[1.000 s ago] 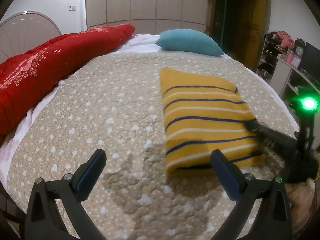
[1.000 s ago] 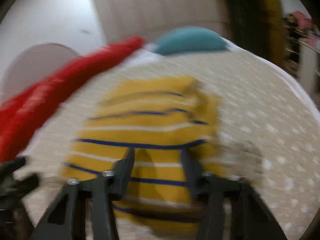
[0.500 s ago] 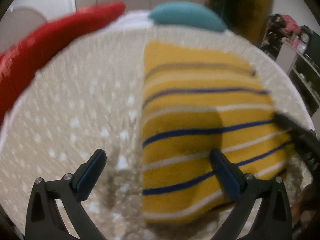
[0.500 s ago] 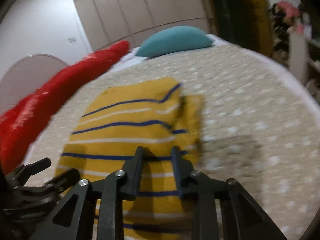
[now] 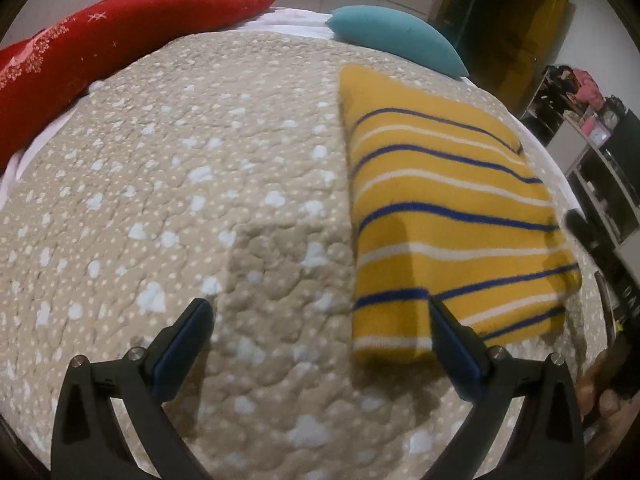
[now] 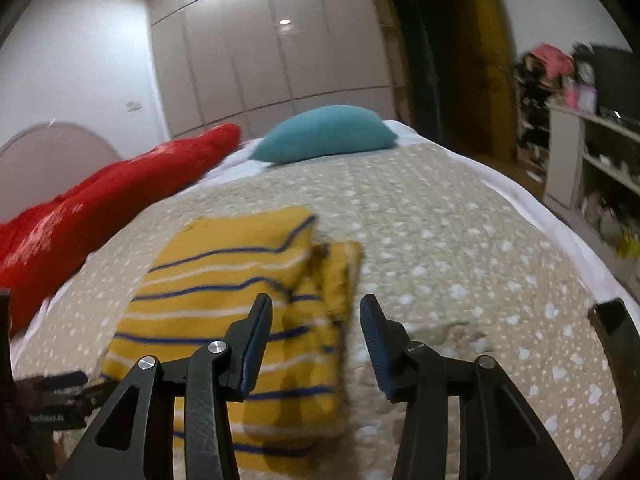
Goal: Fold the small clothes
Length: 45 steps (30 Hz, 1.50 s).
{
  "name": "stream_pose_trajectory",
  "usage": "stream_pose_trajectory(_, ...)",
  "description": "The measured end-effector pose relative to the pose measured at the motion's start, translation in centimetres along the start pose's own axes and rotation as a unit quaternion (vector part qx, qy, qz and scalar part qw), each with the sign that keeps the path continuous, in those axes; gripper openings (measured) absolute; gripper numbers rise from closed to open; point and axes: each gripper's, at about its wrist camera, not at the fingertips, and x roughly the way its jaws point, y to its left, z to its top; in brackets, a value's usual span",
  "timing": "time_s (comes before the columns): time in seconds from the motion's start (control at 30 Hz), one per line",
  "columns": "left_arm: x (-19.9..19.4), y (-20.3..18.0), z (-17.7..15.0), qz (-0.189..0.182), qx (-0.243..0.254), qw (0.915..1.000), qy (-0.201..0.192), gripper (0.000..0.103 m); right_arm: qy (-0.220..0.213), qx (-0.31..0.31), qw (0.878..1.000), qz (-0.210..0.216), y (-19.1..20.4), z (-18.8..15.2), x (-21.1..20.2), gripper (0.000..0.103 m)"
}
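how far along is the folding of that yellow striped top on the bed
Mostly done: the yellow striped top lies on the quilt as a compact rectangle. In hand: nothing; the right gripper is opening above its edge, and the left gripper hangs open at its near corner. Left: a layer sticks out on one side, so perhaps some tidying.

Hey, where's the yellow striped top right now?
The yellow striped top lies folded on the beige quilt, right of centre in the left wrist view, with the teal pillow beyond it.
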Motion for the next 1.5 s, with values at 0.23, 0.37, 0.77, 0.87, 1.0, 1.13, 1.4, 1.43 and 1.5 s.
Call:
stream_pose_trajectory(0.23, -4.4, -0.3, -0.9, 0.029, 0.018, 0.9986, -0.039, 0.103, 0.115, 0.009, 0.993, -0.039, -0.3, -2.7, 1.1, 0.07)
stream_pose_trajectory(0.37, -10.6, 0.0, -1.9, 0.076, 0.032, 0.9852, -0.15, 0.103, 0.123, 0.042, 0.991, -0.037, -2.3, -4.1, -1.5, 0.073)
stream_pose_trajectory(0.77, -12.8, -2.8, -4.7, 0.037, 0.075, 0.9848, -0.152, 0.103, -0.011, -0.045, 0.996, -0.082, 0.5, -5.2, -10.1, 0.083)
stream_pose_trajectory(0.87, -10.8, -3.9, -5.5, 0.065, 0.095, 0.9854, -0.125, 0.103, 0.01, -0.059, 0.995, -0.083, 0.7, -5.7, -9.0, 0.083)
stream_pose_trajectory(1.0, -9.8, -5.0, -6.6, 0.079, 0.115, 0.9834, -0.115, 0.103, 0.034, -0.038, 0.997, -0.066, 0.0, -6.0, -7.7, 0.083)
stream_pose_trajectory(1.13, -9.3, -5.1, -7.0, 0.071, 0.118, 0.9849, -0.104, 0.103, 0.04, -0.038, 0.996, -0.074, -0.3, -6.3, -7.0, 0.083)
stream_pose_trajectory(1.4, -8.2, -4.6, -7.4, 0.069, 0.107, 0.9888, -0.078, 0.103, 0.051, -0.042, 0.995, -0.078, -0.1, -6.7, -6.3, 0.083)
stream_pose_trajectory(1.43, -8.1, -4.4, -7.4, 0.067, 0.105, 0.9893, -0.075, 0.103, 0.052, -0.044, 0.995, -0.079, 0.0, -6.7, -6.2, 0.083)
stream_pose_trajectory(1.5, -7.8, -4.2, -7.4, 0.065, 0.099, 0.9905, -0.069, 0.103, 0.053, -0.048, 0.994, -0.079, 0.2, -6.8, -6.1, 0.083)
